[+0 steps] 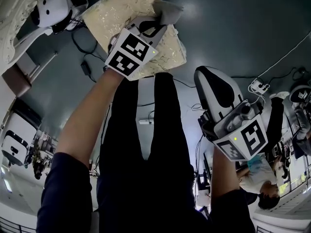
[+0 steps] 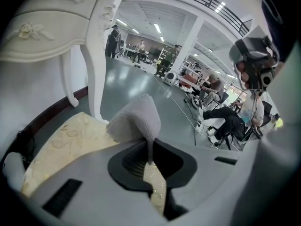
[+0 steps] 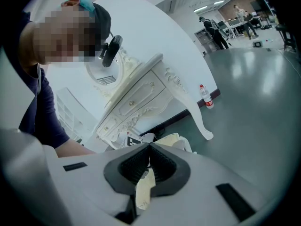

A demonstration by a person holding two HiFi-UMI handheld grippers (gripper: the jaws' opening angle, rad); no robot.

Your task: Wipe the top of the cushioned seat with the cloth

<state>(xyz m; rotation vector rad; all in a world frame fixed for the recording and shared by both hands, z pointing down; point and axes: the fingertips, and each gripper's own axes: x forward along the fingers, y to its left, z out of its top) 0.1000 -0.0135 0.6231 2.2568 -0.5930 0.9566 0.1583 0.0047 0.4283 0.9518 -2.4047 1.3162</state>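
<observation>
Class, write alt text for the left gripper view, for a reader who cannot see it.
The left gripper is shut on a grey cloth, held over a cream patterned cushioned seat. Behind them stand a white carved table and a wide, grey-floored hall.

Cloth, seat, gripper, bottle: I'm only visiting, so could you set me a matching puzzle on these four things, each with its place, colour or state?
Things:
1. cloth
2. cushioned seat
3. right gripper
4. bottle

Descriptions:
A. stands upright beside a white table leg
B. pinched in the left gripper
C. jaws together, holding nothing
D. cream with a gold pattern

Pairs: 1-B, 2-D, 3-C, 4-A.
</observation>
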